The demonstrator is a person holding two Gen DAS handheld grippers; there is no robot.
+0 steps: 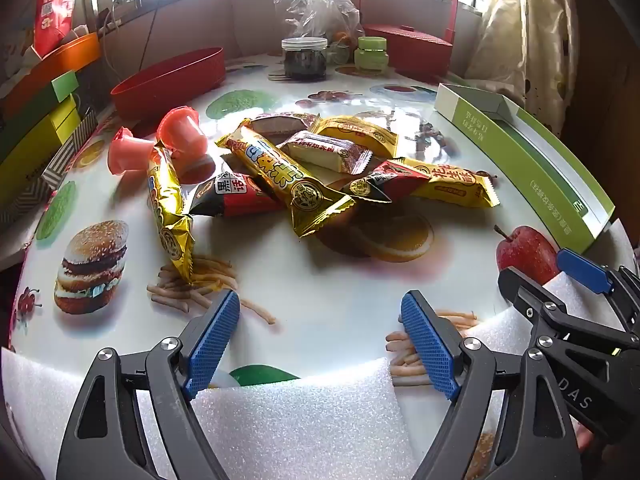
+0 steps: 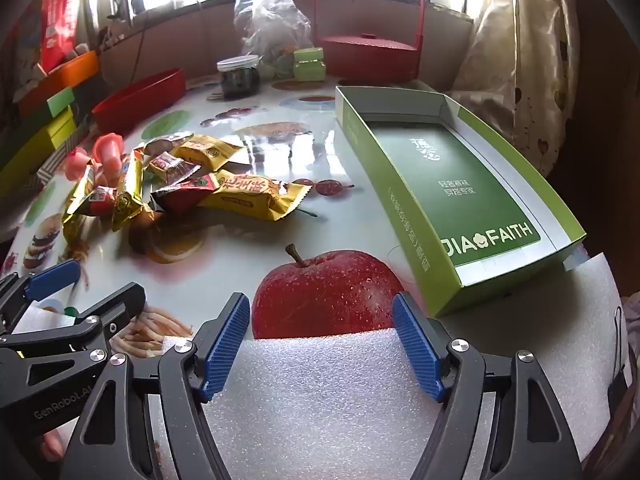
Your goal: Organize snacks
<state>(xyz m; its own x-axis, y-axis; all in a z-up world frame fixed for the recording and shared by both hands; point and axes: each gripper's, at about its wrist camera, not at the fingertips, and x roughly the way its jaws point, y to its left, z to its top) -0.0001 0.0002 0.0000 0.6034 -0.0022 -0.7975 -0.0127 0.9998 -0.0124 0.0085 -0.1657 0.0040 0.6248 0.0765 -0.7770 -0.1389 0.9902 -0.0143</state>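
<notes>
My left hand-held gripper (image 1: pixel 320 338) hovers over the near edge of the tabletop (image 1: pixel 320 280), tilted downward, its blue pads (image 1: pixel 214 344) spread wide with nothing between them. My right hand-held gripper (image 2: pixel 322 340) hangs beside it in the same attitude, likewise wide and empty, above white foam (image 2: pixel 320 392) that pads the tabletop edge. The snacks (image 1: pixel 304 168) lie in a loose heap ahead of my left gripper, well apart from its tips: yellow, gold and red wrapped bars overlapping one another. Two pink jelly cups (image 1: pixel 180 136) lie on their sides at the heap's far left edge. From my right gripper the heap sits ahead and to the left. A green box (image 2: pixel 452 184), open and empty, lies ahead and to the right of my right gripper, near its right finger. Beyond the snacks stand a red bowl (image 1: pixel 168 80), a dark jar (image 1: pixel 304 58), a plastic bag (image 1: pixel 316 4) and a red basket (image 1: pixel 408 44).
</notes>
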